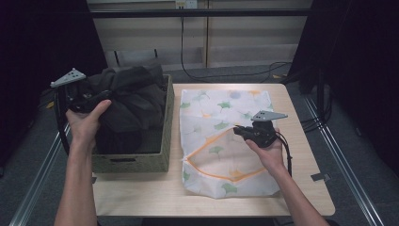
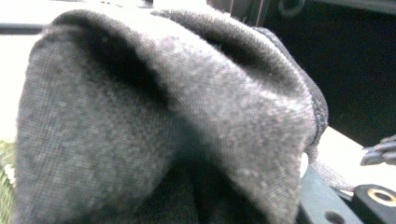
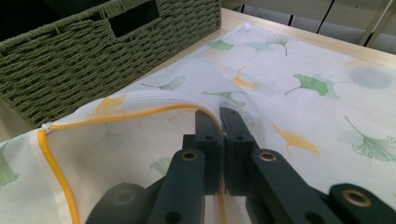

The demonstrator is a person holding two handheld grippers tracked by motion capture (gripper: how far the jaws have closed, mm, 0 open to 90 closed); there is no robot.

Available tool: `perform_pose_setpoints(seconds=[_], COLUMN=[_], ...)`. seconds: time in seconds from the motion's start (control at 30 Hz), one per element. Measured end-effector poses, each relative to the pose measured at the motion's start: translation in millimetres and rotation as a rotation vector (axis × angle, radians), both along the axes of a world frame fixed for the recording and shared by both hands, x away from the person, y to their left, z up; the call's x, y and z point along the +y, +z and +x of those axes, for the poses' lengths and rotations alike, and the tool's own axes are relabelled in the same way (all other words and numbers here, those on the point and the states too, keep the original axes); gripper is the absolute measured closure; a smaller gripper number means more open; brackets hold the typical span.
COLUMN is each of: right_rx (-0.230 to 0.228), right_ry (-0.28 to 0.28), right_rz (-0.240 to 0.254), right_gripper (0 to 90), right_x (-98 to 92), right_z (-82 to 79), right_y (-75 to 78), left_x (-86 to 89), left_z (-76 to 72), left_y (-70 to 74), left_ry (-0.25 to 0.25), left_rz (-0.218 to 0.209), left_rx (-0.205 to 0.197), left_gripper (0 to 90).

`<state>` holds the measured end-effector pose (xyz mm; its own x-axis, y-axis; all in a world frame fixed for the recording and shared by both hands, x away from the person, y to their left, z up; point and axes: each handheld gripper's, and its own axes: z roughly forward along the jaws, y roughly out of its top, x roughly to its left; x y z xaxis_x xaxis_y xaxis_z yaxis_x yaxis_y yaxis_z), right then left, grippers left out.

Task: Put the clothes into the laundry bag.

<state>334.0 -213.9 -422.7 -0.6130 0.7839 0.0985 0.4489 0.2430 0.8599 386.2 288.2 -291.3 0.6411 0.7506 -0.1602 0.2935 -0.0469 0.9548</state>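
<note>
My left gripper (image 1: 94, 98), held by a hand, is shut on a dark grey garment (image 1: 131, 99) bunched up above the woven green basket (image 1: 131, 162) at the table's left. In the left gripper view the garment's knit fabric (image 2: 163, 116) hides the jaws. A white mesh laundry bag (image 1: 221, 108) printed with green and yellow leaves lies flat at the table's middle. My right gripper (image 1: 241, 131) is shut on the bag's yellow-trimmed opening edge (image 3: 116, 114), which it holds a little off the bag's lower layer. The right gripper (image 3: 219, 123) pinches that rim between its pads.
The basket (image 3: 93, 51) stands just left of the bag, its wall close to the bag's opening. Bare wooden table (image 1: 301, 141) runs to the right of the bag and along the front edge. Cables trail across the floor behind the table (image 1: 226, 75).
</note>
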Motion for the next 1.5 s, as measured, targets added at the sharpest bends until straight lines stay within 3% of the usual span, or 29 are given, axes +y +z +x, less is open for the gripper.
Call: perform_pose_setpoints(seconds=[0.1,0.2,0.37,0.43,0.5,0.57,0.7,0.77,0.9,1.0,1.03,1.07,1.1,1.33,1.5], right_rx=[-0.002,0.0,0.001,0.0,-0.001,0.0,-0.002,0.0,0.007,0.004,0.004,0.004,0.003,0.001,0.007], right_ry=[0.002,0.003,0.001,0.0,-0.001,-0.004,-0.001,0.005,0.007,0.008,0.006,0.008,0.007,0.012,0.014], right_rz=[-0.001,0.001,0.004,0.004,0.009,0.013,0.017,0.027,0.033,0.034,0.039,0.038,0.039,0.038,0.046], right_gripper=[87.6,87.6,87.6,87.7,88.0,88.5,88.7,88.7,88.9,88.9,88.9,88.9,88.9,88.9,88.9], right_x=[0.2,0.2,0.8,0.6,-0.6,-1.3,-1.8,-2.4,-2.4,-2.5,-2.7,-3.3,-3.8,-3.2,-2.9], right_z=[-0.2,0.3,0.4,0.2,0.4,0.5,-0.1,0.4,1.7,1.7,1.4,1.4,1.5,0.5,0.8], right_y=[0.2,0.1,0.2,0.5,1.0,1.5,2.3,2.3,1.1,1.2,1.7,1.8,1.9,2.1,2.0], left_x=[4.0,4.8,8.4,9.7,9.3,9.0,5.6,2.3,-11.0,-16.0,-20.1,-20.1,-24.6,-45.8,-71.7], left_z=[-5.1,-10.2,-14.2,-16.5,-21.2,-26.8,-33.3,-37.7,-48.3,-52.7,-57.7,-57.7,-62.7,-73.2,-85.6], left_y=[11.0,21.0,36.7,44.5,54.1,64.0,70.0,73.3,87.1,92.4,96.6,96.6,99.6,105.9,97.1], left_ry=[-0.001,-0.001,-0.018,-0.015,0.003,-0.013,-0.035,-0.062,-0.127,-0.141,-0.164,-0.164,-0.216,-0.3,-0.349], left_rz=[-0.029,-0.023,-0.053,-0.099,-0.081,-0.102,-0.1,-0.117,-0.15,-0.169,-0.169,-0.169,-0.191,-0.187,-0.165], left_rx=[-0.026,-0.047,-0.084,-0.087,-0.118,-0.146,-0.174,-0.179,-0.232,-0.233,-0.258,-0.258,-0.277,-0.295,-0.296], left_gripper=[74.9,74.9,74.9,74.9,74.9,74.9,74.9,74.9,74.9,74.9,74.8,74.8,74.8,74.8,74.6])
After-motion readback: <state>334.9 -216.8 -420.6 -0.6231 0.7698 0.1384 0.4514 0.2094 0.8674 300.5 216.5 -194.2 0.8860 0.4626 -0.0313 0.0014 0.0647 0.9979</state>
